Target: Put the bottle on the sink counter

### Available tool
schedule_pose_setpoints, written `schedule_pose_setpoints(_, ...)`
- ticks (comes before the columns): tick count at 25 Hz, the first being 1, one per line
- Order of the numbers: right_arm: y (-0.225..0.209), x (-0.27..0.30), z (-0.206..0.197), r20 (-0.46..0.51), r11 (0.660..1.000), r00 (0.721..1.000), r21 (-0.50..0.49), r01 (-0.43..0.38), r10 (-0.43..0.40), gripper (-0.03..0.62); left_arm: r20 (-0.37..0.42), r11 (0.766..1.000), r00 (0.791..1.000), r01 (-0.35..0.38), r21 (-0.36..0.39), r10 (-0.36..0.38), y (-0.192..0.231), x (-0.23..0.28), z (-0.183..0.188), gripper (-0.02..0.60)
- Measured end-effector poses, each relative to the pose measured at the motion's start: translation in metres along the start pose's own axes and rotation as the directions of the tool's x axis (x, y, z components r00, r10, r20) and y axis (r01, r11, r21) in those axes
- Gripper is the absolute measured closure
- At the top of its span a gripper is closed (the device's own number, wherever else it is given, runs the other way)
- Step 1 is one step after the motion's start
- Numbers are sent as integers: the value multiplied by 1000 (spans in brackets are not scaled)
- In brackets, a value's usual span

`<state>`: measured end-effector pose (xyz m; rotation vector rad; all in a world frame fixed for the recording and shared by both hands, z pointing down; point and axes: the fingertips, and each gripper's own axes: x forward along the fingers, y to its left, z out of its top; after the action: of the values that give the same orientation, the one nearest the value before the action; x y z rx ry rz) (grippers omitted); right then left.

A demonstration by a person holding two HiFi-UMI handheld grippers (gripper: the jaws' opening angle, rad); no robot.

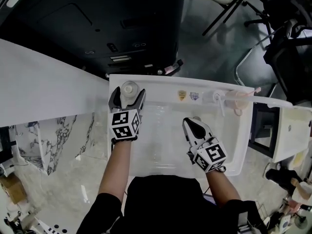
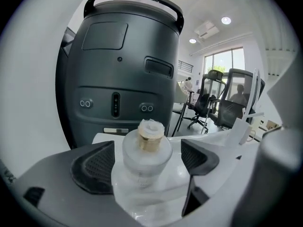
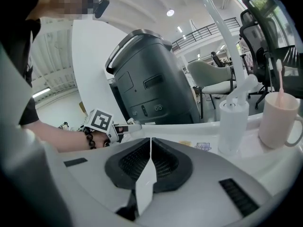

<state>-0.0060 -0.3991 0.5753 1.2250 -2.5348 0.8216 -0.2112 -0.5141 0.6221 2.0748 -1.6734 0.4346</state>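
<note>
bottle (image 2: pixel 147 148) stands on the bench (image 1: pixel 161 84) between the left hand-held gripper's (image 1: pixel 129 94) open jaws, pads clear. right hand-held gripper (image 3: pixel 149 161) closed, empty. only withdrawal seems left.

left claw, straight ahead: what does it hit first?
The bottle. It already stands between the left claw's open jaws, with the pads clear of it. Past it is the dark machine, though how far back is unclear.
</note>
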Motion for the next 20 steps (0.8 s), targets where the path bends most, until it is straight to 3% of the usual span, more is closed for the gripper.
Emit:
schedule_pose_setpoints(6, 0, -19, 10, 30, 993, 994, -44, 107, -106, 562, 75, 999, 997, 19, -36, -16, -3, -53, 15, 150)
schedule_pose_setpoints(13, 20, -54, 31, 120, 984, 983, -92, 150, -138, 562, 119, 992, 987, 112, -60, -105, -16, -113, 16, 155)
schedule_pose_setpoints(14, 22, -59, 34, 135, 983, 980, -95, 157, -143, 562, 135, 991, 985, 120, -58, -111, -17, -122, 18, 168)
schedule_pose_setpoints(17, 26, -75, 39, 173, 979, 972, -100, 177, -158, 563, 191, 991, 975, 126, -40, -116, -25, -151, 25, 303)
schedule_pose_setpoints(20, 33, -93, 44, 203, 978, 967, -114, 177, -152, 563, 210, 991, 970, 132, -15, -126, -36, -176, 24, 369)
